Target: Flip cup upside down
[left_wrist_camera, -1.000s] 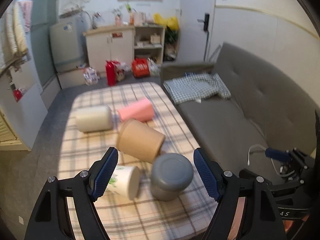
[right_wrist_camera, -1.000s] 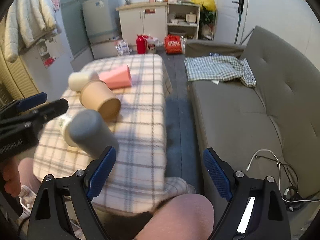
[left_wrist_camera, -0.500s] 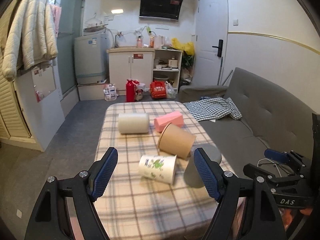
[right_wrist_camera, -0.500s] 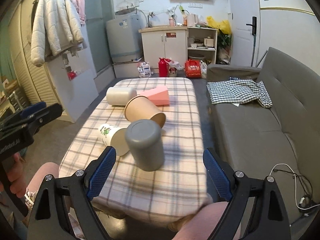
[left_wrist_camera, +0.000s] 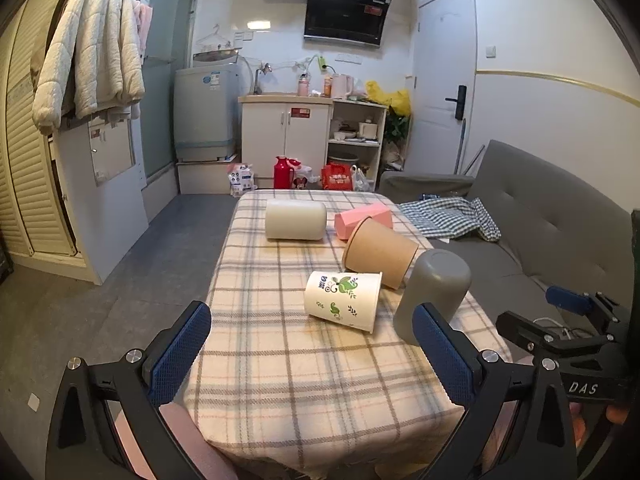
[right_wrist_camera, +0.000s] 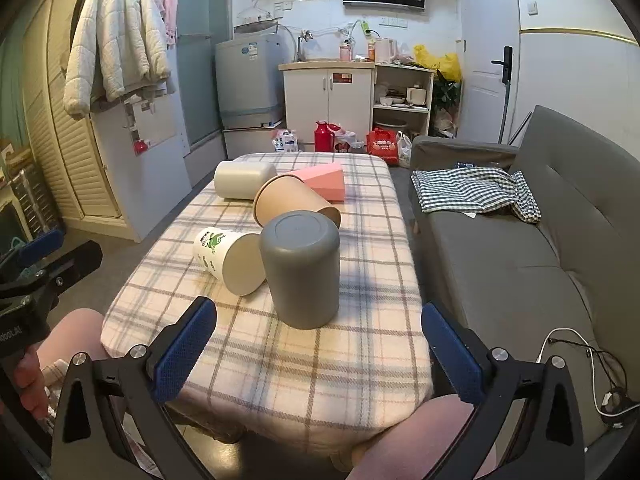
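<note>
We see the table from its near end in both wrist views, facing the kitchen.

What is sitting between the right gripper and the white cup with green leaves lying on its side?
The upside-down grey cup stands partly in that line: ahead of the open right gripper, touching the white leaf-print cup on its right. From the left, only bare tablecloth lies between.

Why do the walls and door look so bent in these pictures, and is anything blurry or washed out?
Both wrist views are fisheye, so straight lines bow toward the dark round borders; the door curves in the left wrist view. Both views are sharp. In the right wrist view the grey cup casts a soft shadow on the checked tablecloth. In the left wrist view the ceiling lamp glares slightly.
</note>
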The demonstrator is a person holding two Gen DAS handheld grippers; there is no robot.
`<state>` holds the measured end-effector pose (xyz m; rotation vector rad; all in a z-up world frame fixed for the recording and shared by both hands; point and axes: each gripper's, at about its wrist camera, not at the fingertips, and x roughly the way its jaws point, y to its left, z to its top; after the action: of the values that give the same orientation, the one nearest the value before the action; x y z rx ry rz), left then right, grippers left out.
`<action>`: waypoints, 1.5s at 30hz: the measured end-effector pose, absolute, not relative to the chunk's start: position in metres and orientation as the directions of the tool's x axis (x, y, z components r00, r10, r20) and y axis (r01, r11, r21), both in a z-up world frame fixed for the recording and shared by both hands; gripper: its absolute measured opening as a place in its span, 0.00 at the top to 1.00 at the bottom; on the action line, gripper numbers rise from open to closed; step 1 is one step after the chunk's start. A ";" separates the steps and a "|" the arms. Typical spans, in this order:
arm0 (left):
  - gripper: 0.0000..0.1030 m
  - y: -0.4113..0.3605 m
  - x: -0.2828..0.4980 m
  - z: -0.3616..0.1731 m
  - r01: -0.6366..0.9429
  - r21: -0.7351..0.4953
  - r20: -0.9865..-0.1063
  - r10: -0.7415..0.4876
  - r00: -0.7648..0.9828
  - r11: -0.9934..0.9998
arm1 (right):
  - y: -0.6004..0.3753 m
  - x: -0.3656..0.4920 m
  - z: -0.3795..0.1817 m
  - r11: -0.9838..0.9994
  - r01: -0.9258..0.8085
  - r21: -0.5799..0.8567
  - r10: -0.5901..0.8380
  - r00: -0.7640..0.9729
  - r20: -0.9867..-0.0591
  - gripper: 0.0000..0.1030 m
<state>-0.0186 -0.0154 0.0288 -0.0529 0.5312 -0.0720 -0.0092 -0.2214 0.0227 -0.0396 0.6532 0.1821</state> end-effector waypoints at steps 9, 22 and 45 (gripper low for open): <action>0.00 -0.022 -0.017 0.018 0.072 -0.035 -0.539 -0.080 0.839 0.997 | -0.222 -0.010 0.022 0.983 -0.184 0.019 0.157 0.775 -0.612 0.00; 0.00 -0.019 -0.017 0.015 0.061 -0.037 -0.549 -0.071 0.833 0.997 | -0.224 -0.008 0.020 0.983 -0.179 0.025 0.156 0.773 -0.615 0.00; 0.00 -0.017 -0.016 0.013 0.061 -0.035 -0.557 -0.070 0.827 0.998 | -0.222 -0.009 0.018 0.983 -0.180 0.019 0.152 0.767 -0.624 0.00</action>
<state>-0.0158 -0.0174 0.0126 -0.0158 0.5921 -0.0696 -0.0089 -0.2219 0.0181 -0.0432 0.6735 0.1806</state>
